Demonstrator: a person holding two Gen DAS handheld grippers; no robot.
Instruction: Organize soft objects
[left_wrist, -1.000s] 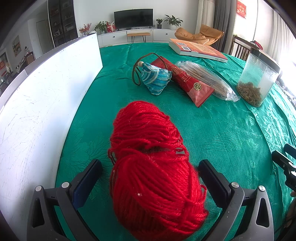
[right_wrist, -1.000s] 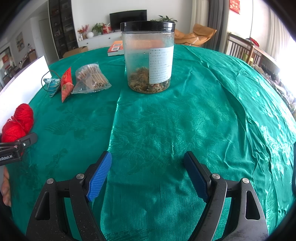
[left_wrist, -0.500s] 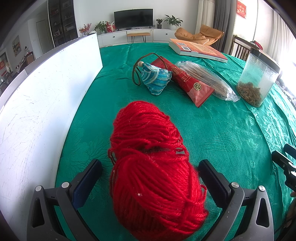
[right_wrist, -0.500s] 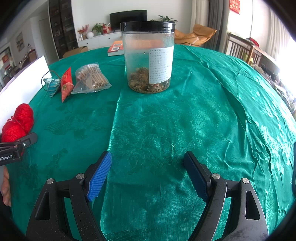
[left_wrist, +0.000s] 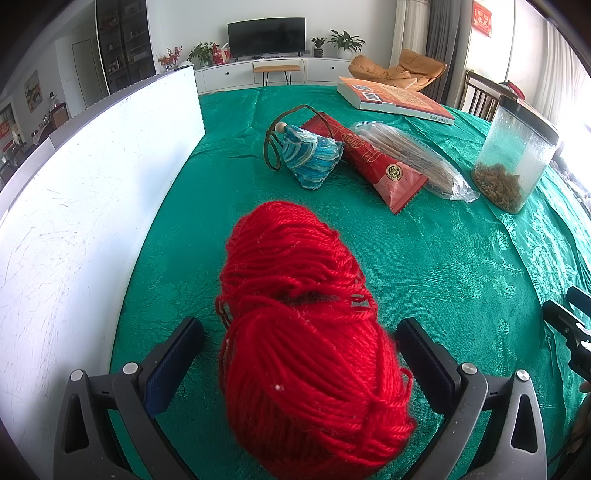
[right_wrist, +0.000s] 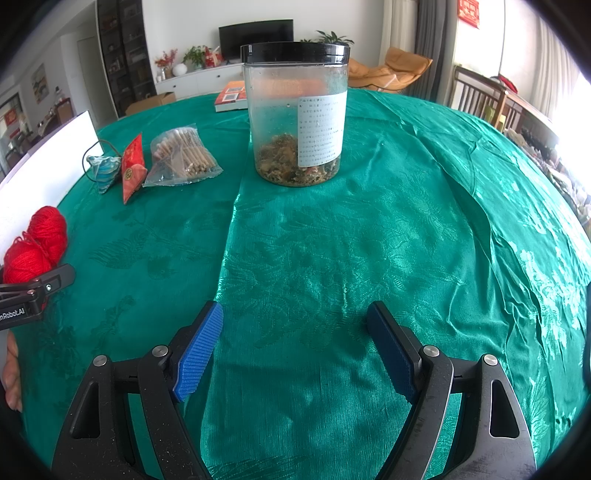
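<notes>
A fuzzy, oblong red yarn skein (left_wrist: 306, 332) lay mid-frame between the wide-spread left claw (left_wrist: 295, 350), ungripped, while the right claw (right_wrist: 295, 347) gaped empty over glossy green tabletop (right_wrist: 369, 240), all unchanged.

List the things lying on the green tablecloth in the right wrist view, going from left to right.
Red yarn → blue striped pouch → red packet → clear bag of sticks → clear jar with a black lid. The book behind the jar is left out, since the jar partly covers it.
</notes>
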